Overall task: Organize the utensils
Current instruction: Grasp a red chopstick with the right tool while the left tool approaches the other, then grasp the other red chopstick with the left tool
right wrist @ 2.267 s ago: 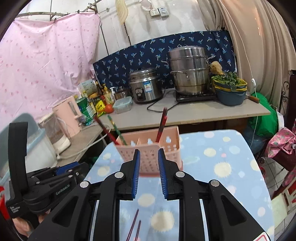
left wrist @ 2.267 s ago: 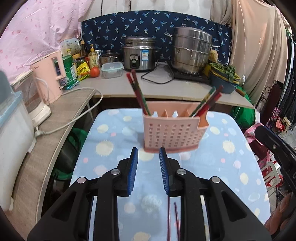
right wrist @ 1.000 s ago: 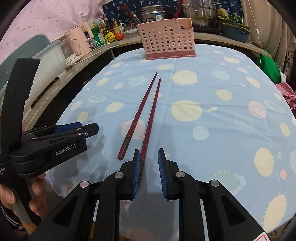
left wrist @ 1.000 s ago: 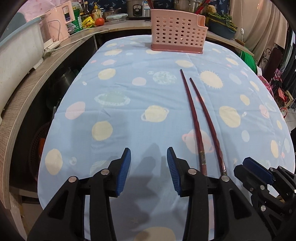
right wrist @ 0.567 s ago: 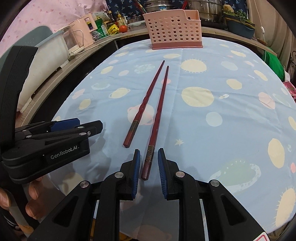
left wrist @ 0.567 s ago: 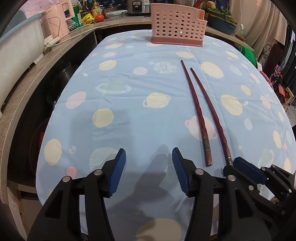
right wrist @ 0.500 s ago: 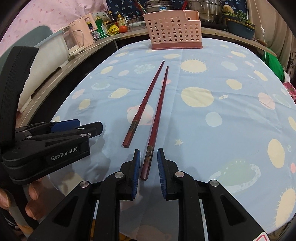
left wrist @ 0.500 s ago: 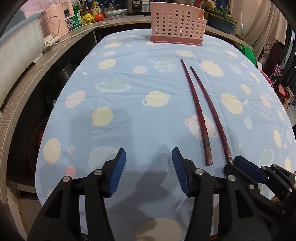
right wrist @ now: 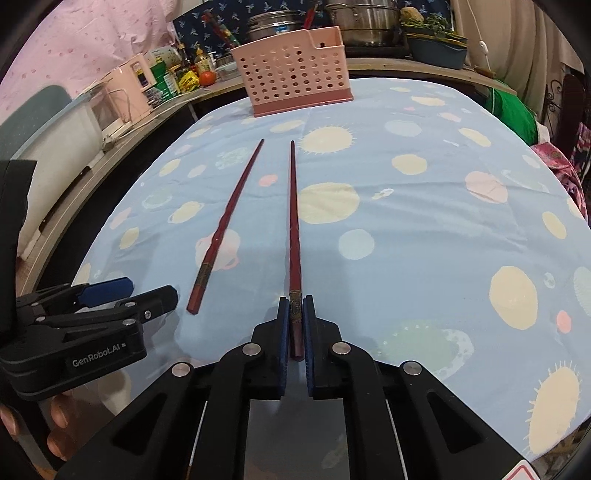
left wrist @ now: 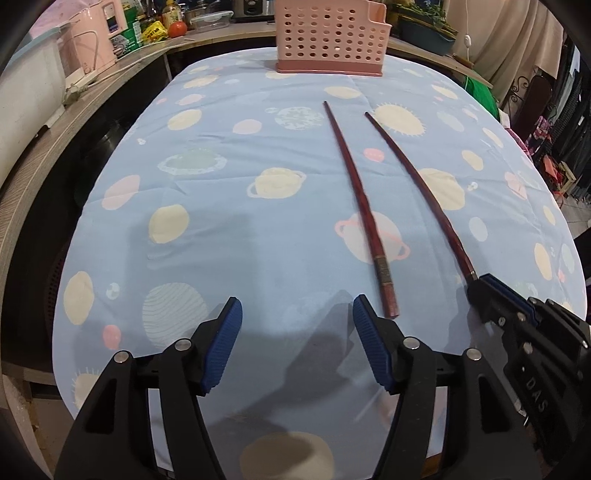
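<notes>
Gripping the thick near end of a dark red wooden chopstick (right wrist: 294,236), the right claw (right wrist: 295,314) has just been closing, and its blue pads now press on that end from both sides. This chopstick lies flat on the worktop (right wrist: 424,229), which is covered with a light blue cloth printed with pale yellow suns and planets, and its thin tip points toward the far edge.

A second dark red wooden chopstick (right wrist: 225,229) lies just to the left of the first, apart from it and angled slightly so the two tips lean nearer each other at the far end. Nothing touches it.

The left claw (left wrist: 297,343) hangs over the near left part of the cloth with its jaws spread wide; they have just been opening and nothing is between them. Its right finger sits close to the butt of the free chopstick without touching it.

At the far edge of the cloth stands a pink perforated plastic utensil caddy (right wrist: 295,74), upright, with a few red chopsticks (right wrist: 310,16) sticking up from it. Behind it, on a wooden counter (right wrist: 424,66), are steel pots and a tomato.
</notes>
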Motion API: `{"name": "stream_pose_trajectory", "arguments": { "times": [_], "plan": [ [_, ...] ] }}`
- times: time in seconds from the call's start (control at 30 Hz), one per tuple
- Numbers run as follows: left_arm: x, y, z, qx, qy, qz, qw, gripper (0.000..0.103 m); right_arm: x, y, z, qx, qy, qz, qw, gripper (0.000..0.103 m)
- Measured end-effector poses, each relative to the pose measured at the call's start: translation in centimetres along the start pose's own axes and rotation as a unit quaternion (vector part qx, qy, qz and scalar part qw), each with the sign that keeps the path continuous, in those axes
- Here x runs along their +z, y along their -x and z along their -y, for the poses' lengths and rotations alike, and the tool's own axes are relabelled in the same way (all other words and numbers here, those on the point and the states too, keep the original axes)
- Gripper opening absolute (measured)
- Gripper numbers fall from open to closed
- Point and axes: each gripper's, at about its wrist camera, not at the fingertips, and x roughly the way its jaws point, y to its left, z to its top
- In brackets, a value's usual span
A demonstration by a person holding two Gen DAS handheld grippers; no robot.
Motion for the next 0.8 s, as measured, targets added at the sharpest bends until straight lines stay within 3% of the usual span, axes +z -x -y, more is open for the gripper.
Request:
{"name": "stream_pose_trajectory", "arguments": {
  "times": [0.07,0.63,0.8],
  "plan": [
    [0.1,0.0,0.6,-0.011,-0.003,0.000,0.9999,0.064,0.1,0.0,0.6,0.005,-0.010,0.001,1.000,0.007],
    [2.0,-0.1,3.5,-0.056,0.000,0.003,0.9984,0.064,0.1,0.0,1.2,0.015,-0.023,0.004,1.000,0.007],
    [2.3,-1.4,4.5,-0.035,-0.006,0.006,0.9993,0.062,0.1,0.0,1.3,0.015,-0.021,0.003,1.000,0.007]
  ]
}}
